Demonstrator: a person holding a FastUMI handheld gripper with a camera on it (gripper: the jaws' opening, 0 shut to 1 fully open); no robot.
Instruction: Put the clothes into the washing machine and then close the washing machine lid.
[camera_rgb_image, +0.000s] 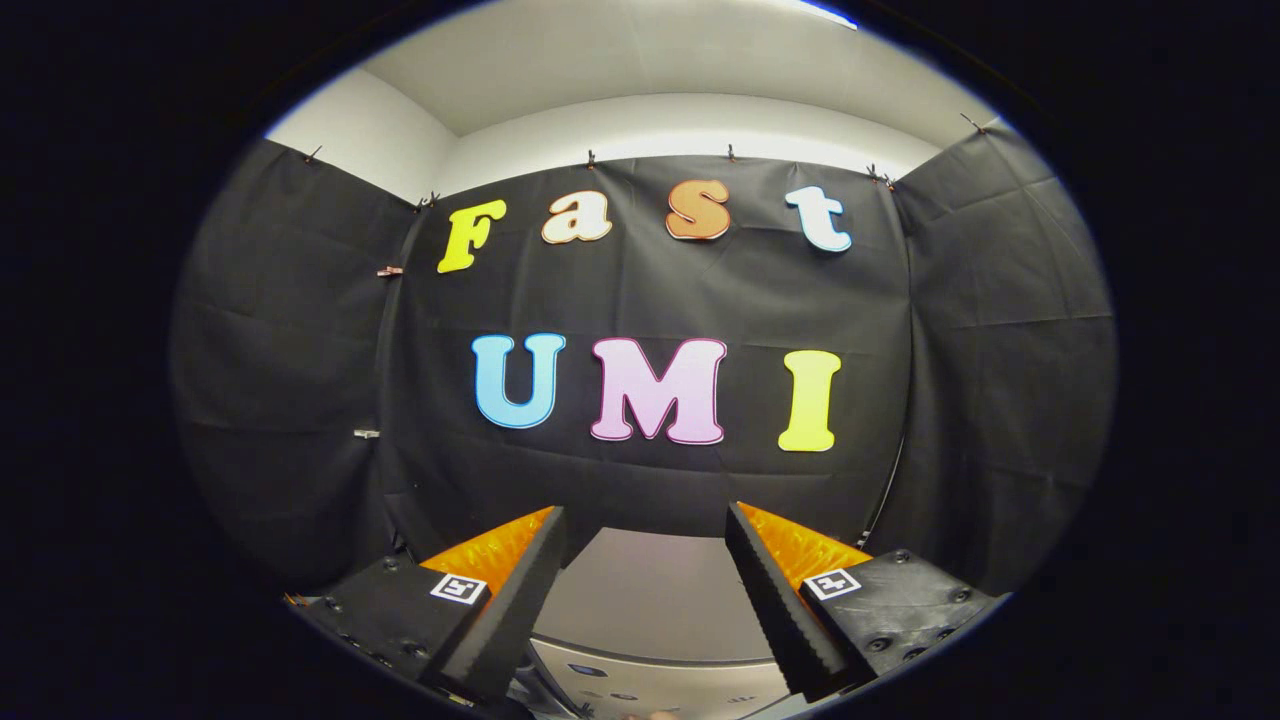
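The washing machine (650, 600) lay low between and just beyond the jaws of the gripper (645, 540), its grey top largely cut off so the lid's state was hard to judge, while the jaws stood spread and empty, aimed level at the booth wall (660, 480), likely a resting pose.

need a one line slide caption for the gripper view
Open gripper held empty above the grey washing machine top, fingers pointing at the black cloth booth wall.
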